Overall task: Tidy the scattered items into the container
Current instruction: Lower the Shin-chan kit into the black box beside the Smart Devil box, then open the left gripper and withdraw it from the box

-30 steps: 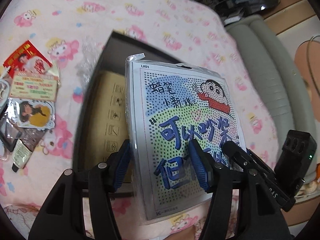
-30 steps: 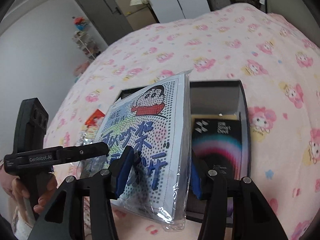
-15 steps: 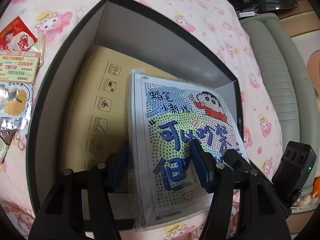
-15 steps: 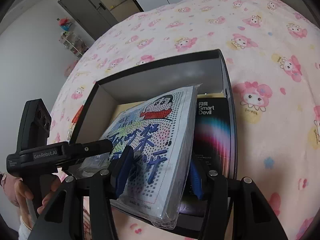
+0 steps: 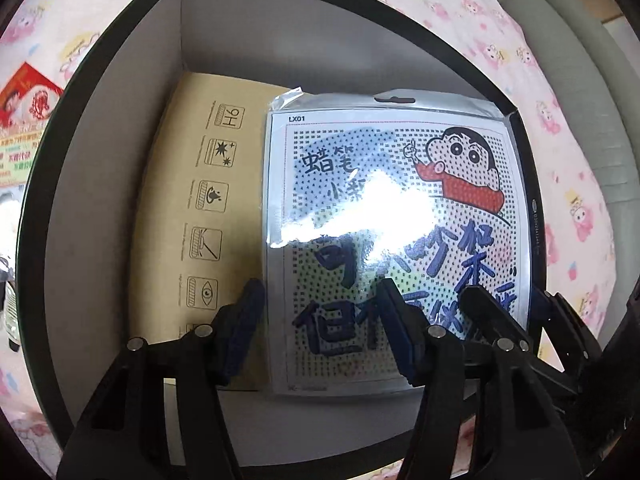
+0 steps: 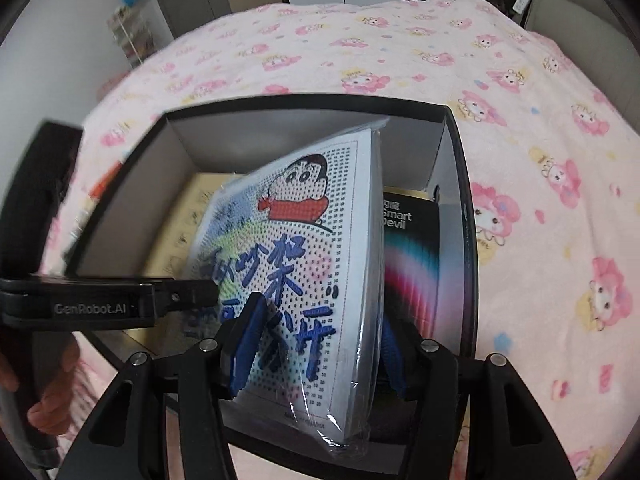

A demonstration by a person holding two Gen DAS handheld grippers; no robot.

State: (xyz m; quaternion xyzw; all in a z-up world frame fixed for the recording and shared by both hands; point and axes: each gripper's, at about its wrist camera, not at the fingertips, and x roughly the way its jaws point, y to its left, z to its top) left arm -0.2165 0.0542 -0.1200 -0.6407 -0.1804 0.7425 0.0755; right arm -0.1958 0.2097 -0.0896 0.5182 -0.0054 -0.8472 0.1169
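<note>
A plastic-wrapped cartoon bead-art pack sits tilted inside the black container, its right side raised. My left gripper is shut on the pack's left edge, one pad at the edge and the other on the printed face, and its jaws are closing slightly. In the right wrist view my right gripper clamps the pack across its thickness. Its jaws are opening with the pack still between the pads. One finger of the left gripper rests on the pack's face.
A tan cardboard box and a black "Smart Devil" box lie on the container's floor. Leaflets lie on the pink bedsheet to the left. A grey sofa is on the right. A hand holds the left gripper.
Both grippers have sunk with the pack, from above the container down inside its walls. The pack now covers part of the tan box and the black box.
</note>
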